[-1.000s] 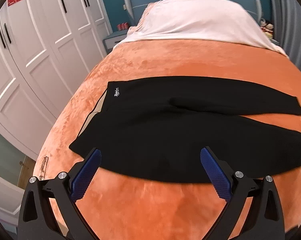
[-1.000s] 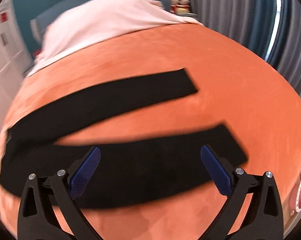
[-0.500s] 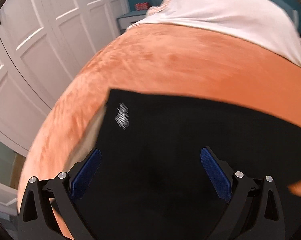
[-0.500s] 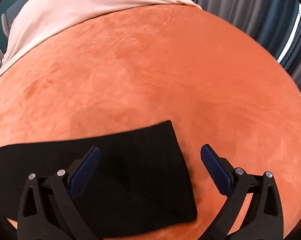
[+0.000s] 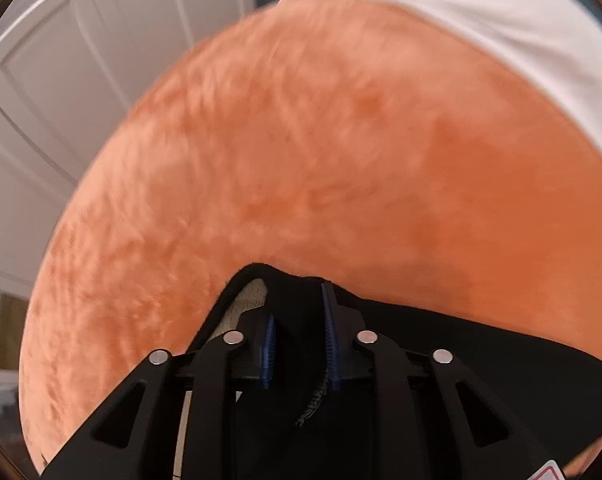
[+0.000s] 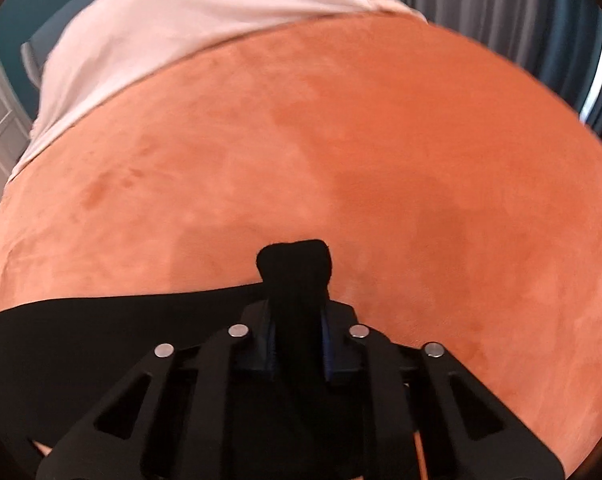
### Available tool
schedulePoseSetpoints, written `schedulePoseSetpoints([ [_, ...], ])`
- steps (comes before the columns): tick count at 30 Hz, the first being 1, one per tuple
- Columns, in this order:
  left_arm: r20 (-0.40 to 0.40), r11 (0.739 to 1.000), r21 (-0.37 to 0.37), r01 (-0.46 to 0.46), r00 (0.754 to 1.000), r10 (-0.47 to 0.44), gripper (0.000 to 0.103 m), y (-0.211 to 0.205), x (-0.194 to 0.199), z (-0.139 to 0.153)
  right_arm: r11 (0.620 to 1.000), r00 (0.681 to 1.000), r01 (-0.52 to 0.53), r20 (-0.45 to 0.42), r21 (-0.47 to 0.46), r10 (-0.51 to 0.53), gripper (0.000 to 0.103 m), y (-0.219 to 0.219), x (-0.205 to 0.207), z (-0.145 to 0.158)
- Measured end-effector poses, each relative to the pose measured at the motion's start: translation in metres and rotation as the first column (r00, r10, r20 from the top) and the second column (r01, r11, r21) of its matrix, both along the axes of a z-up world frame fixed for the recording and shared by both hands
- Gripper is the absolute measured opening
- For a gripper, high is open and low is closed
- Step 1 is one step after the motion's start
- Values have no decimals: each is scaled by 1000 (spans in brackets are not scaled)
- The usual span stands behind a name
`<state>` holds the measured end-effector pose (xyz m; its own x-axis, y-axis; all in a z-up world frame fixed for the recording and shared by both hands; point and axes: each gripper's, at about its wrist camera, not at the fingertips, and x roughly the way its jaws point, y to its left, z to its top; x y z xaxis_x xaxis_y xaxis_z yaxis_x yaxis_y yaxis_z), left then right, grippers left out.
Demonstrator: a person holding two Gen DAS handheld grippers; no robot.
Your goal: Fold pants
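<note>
Black pants [image 5: 481, 360] lie on the orange bedspread [image 5: 341, 160]. Left gripper [image 5: 299, 332] clamped on their waistband; right gripper [image 6: 297, 328], jaws just closed, pinches a bunched leg end.

The black pants [image 5: 481, 360] lie on an orange bedspread, with a pale inner lining showing at the waistband opening at about 7 o'clock in the left wrist view. In the right wrist view a bunched leg end [image 6: 295, 276] stands up just below centre, the leg trailing flat toward 8 o'clock.
</note>
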<state>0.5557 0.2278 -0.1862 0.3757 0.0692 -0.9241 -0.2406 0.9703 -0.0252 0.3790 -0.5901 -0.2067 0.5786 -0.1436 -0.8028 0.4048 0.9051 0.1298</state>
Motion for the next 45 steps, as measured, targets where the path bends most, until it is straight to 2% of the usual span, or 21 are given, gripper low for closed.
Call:
schedulePoseSetpoints([
  [5,189,986,-124,109,978,-84,10,5,-96,91,998,973,-67,224,23,60,12,21,-65,80],
  [9,248,976,-138,170,960,-132,10,17,-190,134,991,943,-136,305,-9,132,12,42,-139,121],
  [12,219,978,-103,182,963,-157,11,25,-254,134,985,945,-170,279,-39,174,13,50,-192,122],
  [14,150,982,-47,185,973,-176,12,30,-286,114,983,957,-175,227,-47,181,13,50,-216,110],
  [16,59,985,-1,170,984,-170,12,34,-307,79,985,975,-171,141,-32,174,13,48,-240,79],
  [19,-70,994,4,107,992,-106,13,45,-319,18,988,988,-151,-11,-8,151,14,42,-259,25],
  [21,-108,997,5,74,991,-73,17,50,-319,-8,993,992,-116,-58,7,116,21,36,-267,5],
  [22,-96,999,-16,39,995,-40,18,54,-321,-12,995,994,-97,-55,13,98,24,34,-271,3],
  [24,-63,999,-51,9,998,-12,22,56,-325,-5,998,998,-63,-15,15,63,39,33,-284,12],
  [26,-26,997,-79,-13,1000,11,38,59,-329,7,999,999,-49,16,8,49,46,33,-296,24],
  [27,-15,997,-81,-19,1000,18,58,60,-329,11,999,999,-34,30,3,34,47,32,-307,29],
  [28,0,997,-70,-36,999,36,69,63,-330,17,1000,999,-20,41,4,20,47,31,-314,33],
  [30,11,996,-71,-60,998,61,70,64,-332,18,999,997,27,66,26,-28,47,28,-328,39],
  [35,16,978,-190,-88,996,93,70,58,-333,20,987,987,95,115,130,-110,48,22,-347,43],
  [36,12,975,-205,-83,996,87,73,53,-331,18,986,987,94,120,138,-111,50,21,-346,45],
  [37,5,977,-200,-79,997,81,78,49,-330,15,986,986,94,125,141,-112,54,22,-343,46],
  [38,-6,980,-185,-77,997,78,78,44,-327,11,984,985,97,130,147,-116,63,21,-341,47],
  [39,-16,982,-174,-75,997,73,78,37,-329,9,981,983,103,137,164,-126,66,20,-334,48],
  [41,-72,987,-135,-90,994,80,78,29,-323,-5,974,981,103,140,203,-133,67,19,-323,48],
  [44,-115,988,-111,-110,989,97,76,24,-318,-17,962,989,136,32,235,-147,82,14,-291,31],
  [45,-124,990,-93,-103,988,91,76,22,-315,-20,967,987,159,-14,200,-159,80,13,-281,23],
])
